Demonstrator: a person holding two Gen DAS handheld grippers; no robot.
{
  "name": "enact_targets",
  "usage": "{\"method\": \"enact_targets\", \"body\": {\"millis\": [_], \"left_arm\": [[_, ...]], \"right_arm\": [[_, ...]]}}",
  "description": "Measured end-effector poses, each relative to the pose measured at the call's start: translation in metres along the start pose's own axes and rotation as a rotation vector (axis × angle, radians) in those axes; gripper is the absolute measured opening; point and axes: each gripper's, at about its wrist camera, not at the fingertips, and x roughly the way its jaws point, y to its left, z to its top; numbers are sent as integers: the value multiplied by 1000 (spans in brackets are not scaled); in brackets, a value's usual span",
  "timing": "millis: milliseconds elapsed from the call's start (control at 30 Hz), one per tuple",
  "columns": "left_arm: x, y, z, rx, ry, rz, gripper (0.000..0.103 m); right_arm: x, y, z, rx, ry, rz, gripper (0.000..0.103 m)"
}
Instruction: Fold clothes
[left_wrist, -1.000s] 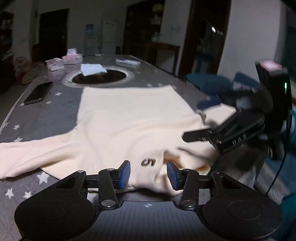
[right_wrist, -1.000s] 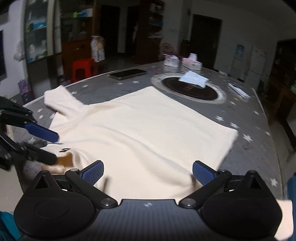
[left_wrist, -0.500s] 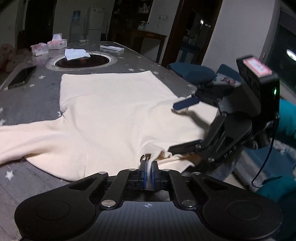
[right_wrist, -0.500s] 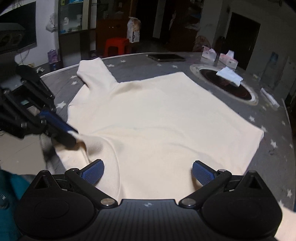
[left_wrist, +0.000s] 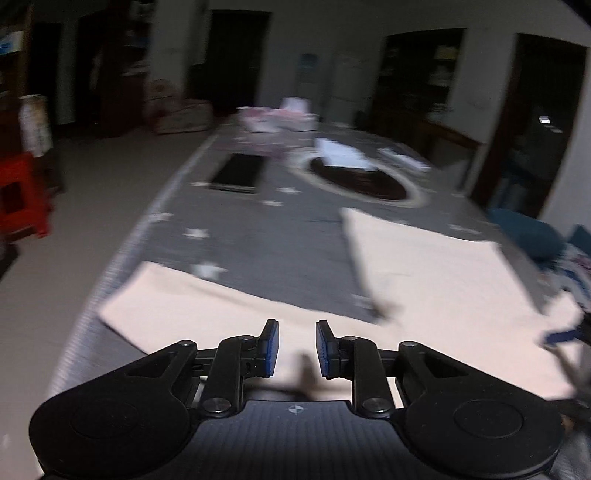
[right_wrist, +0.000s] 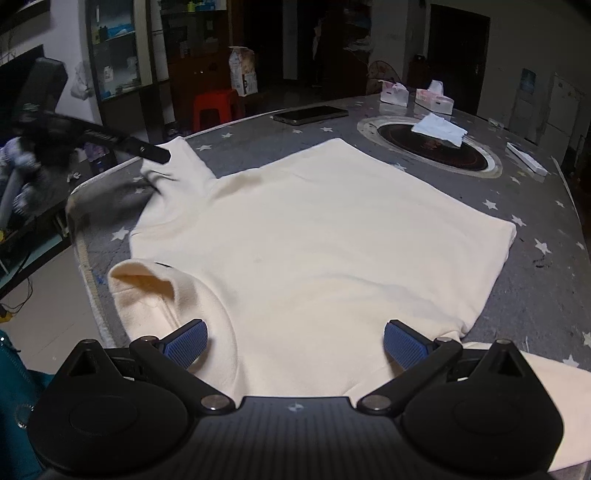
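The cream top (right_wrist: 317, 236) lies spread flat on the grey star-print surface (right_wrist: 546, 280), its body toward the round inset and its collar (right_wrist: 147, 288) at the near edge, with one sleeve (right_wrist: 177, 162) running out to the left corner and the other (right_wrist: 546, 398) trailing off by the right tool. The left tool (left_wrist: 295, 347) hangs over that left sleeve (left_wrist: 192, 302); its jaws have just been opening, stand a little apart, and nothing is between them. In the left view the picture is smeared, so its exact height over the cloth cannot be told. The right tool (right_wrist: 295, 343) has its jaws spread wide and empty, low over the shoulder area just beside the collar. The step in hand looks like the start of the first fold: the garment is laid out and smoothed, no part is folded over yet, and the left tool seems to be lining up on the sleeve. The next move probably calls for lowering the left tool onto the sleeve's end, clamping a single layer of cloth, then lifting and carrying it across the body. The right tool could take the other sleeve likewise. The knit looks soft and thick, so a shallow pinch may slip, and dragging could rumple the flat body. A phone (right_wrist: 310, 113) and tissue boxes (right_wrist: 413, 96) sit well apart, beyond the fold area.
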Motion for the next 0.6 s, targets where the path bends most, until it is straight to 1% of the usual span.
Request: {"method": "enact_targets", "body": {"millis": [33,67,200,300,400,433,533,600], "left_arm": [[7,6,5,0,9,28,24],[14,12,7,0,21,48,21],[44,30,18,30,61,90,21],[65,26,31,80,37,98,22],[82,16,38,134,4,100,25],[85,13,39,143,1,99,24],[82,10,41,129,21,78,25],[77,8,34,163,18,101,26]], "right_arm": [[1,0,0,5,3,-3,103],[2,0,-1,7,6,-3,103],[3,0,-2,4,18,-7,103],[5,2,-4,7,28,-11,103],[7,4,-4,9,30,-13,103],[7,5,-4,11,30,-12,103],[7,6,-3,8,31,-15,103],[6,6,-4,6,31,-13,103]]}}
